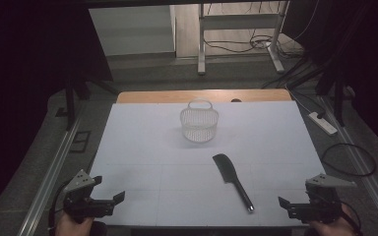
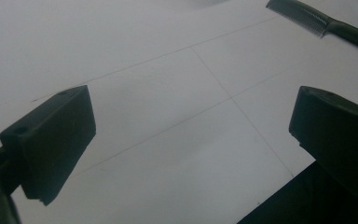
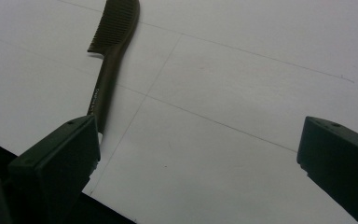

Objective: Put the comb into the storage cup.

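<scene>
White table (image 1: 138, 147) has a black comb (image 1: 232, 180) lying near a mesh basket (image 1: 199, 123); left tool (image 1: 109, 200) and right tool (image 1: 288, 205) both gape wide, holding nothing.

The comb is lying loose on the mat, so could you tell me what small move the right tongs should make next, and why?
Probably bring the right tongs inward to the comb handle: their jaws stand open with nothing between them, the handle end points toward them, and the basket waits beyond.
</scene>
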A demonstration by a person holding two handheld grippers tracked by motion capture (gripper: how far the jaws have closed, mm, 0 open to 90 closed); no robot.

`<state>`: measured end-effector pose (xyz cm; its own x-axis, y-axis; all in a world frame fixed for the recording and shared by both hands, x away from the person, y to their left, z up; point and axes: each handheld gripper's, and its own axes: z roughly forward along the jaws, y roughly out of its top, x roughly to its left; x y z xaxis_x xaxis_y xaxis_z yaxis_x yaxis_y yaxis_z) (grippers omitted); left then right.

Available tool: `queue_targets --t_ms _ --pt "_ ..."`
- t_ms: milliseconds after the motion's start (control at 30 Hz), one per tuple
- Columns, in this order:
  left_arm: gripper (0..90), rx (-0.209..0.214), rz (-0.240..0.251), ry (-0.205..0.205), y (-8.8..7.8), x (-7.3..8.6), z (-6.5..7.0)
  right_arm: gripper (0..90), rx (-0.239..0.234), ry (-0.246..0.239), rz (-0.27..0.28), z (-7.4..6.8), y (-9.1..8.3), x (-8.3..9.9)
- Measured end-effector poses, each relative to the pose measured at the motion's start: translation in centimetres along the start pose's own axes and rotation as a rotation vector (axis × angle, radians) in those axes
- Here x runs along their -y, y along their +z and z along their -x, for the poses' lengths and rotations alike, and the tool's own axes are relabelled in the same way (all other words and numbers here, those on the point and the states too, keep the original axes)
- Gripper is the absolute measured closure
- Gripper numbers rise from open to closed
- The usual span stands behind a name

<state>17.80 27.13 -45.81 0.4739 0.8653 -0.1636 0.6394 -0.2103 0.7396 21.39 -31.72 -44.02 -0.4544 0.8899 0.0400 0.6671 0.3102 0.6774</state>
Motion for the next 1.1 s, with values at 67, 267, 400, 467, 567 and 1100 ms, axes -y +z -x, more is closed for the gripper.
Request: queue_targets --t_ms 67,267,400,467,567,1100 --pt "1.0 0.000 0.002 -0.001 -0.1 0.1 0.0 0.0 -0.004 -0.007 0.000 -0.1 0.0 0.0" --pt "0.9 0.003 0.002 -0.005 0.0 0.0 -0.1 0.0 -0.004 -0.017 -0.001 -0.2 0.0 -0.2" --pt "0.9 0.005 0.003 -0.005 0.0 0.0 -0.1 0.0 0.004 -0.044 0.011 -0.3 0.1 -0.3" --pt "0.9 0.007 0.004 -0.006 0.0 0.0 -0.1 0.0 -0.004 -0.051 0.009 -0.3 0.1 -0.3" --pt "0.9 0.009 0.004 -0.008 0.1 -0.1 -0.2 0.0 -0.017 -0.069 0.001 -0.4 0.2 -0.3" --pt "0.9 0.014 0.010 -0.024 0.0 0.0 -0.3 0.0 -0.099 -0.097 0.005 -0.7 1.1 -1.3"
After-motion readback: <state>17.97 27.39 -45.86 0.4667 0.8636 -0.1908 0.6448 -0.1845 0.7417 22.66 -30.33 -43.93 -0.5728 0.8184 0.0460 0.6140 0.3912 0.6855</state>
